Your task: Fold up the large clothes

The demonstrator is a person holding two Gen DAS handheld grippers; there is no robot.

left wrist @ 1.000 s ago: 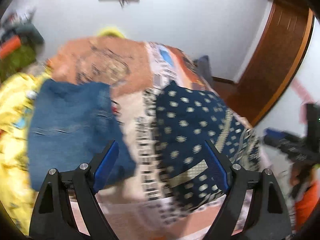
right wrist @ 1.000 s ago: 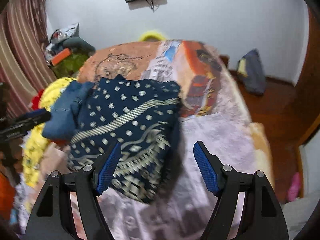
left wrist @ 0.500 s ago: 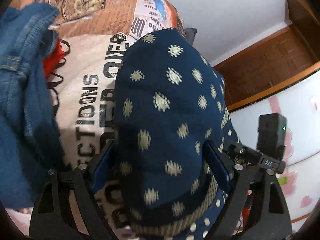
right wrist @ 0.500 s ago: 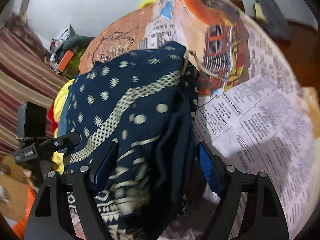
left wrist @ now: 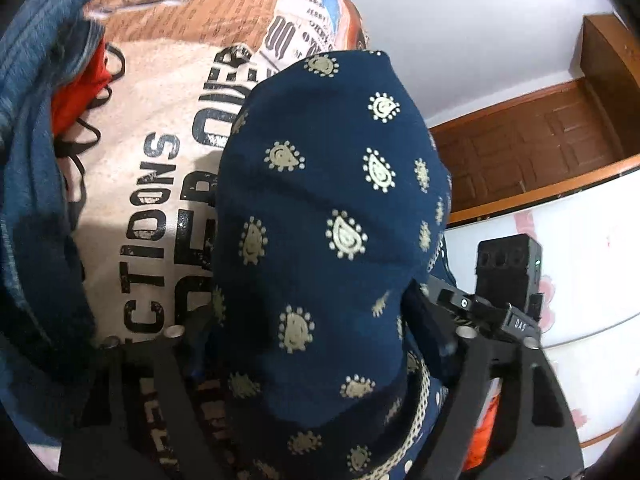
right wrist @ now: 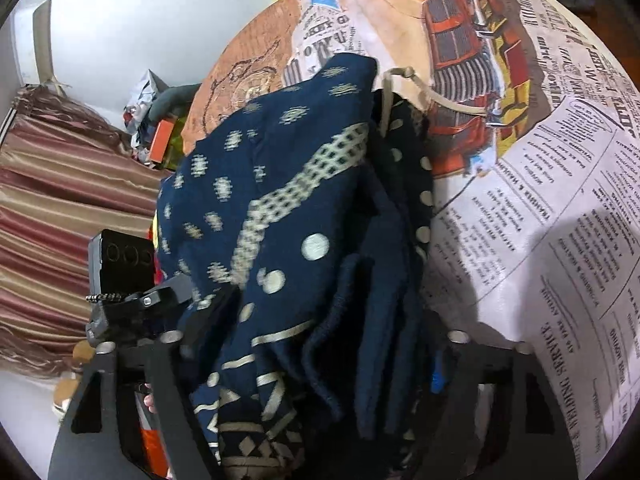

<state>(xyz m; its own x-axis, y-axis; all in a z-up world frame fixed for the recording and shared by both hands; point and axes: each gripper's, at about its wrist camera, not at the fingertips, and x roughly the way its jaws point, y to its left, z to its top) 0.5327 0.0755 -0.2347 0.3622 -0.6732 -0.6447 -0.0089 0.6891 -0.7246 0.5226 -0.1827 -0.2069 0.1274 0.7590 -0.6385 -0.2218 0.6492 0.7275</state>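
Left tool (left wrist: 316, 344) and right tool (right wrist: 316, 344) closing around bunched navy patterned garment (left wrist: 332, 216), angled down over newsprint-patterned bedsheet (right wrist: 560, 184); white wall (left wrist: 460, 20) behind.

We see the navy patterned garment (left wrist: 332, 240) bunched up between the closing jaws of both grippers, filling the way ahead of each. To the left gripper's (left wrist: 316, 344) left, the printed bedsheet (left wrist: 160, 184) lies bare in 1 strip, hemmed in further left by the blue denim garment (left wrist: 36, 184) and a red cloth (left wrist: 80, 88). Right of the right gripper (right wrist: 316, 352), the sheet (right wrist: 560, 208) is open and flat. The 2 grippers stand close together, each blocking the other's inner side.
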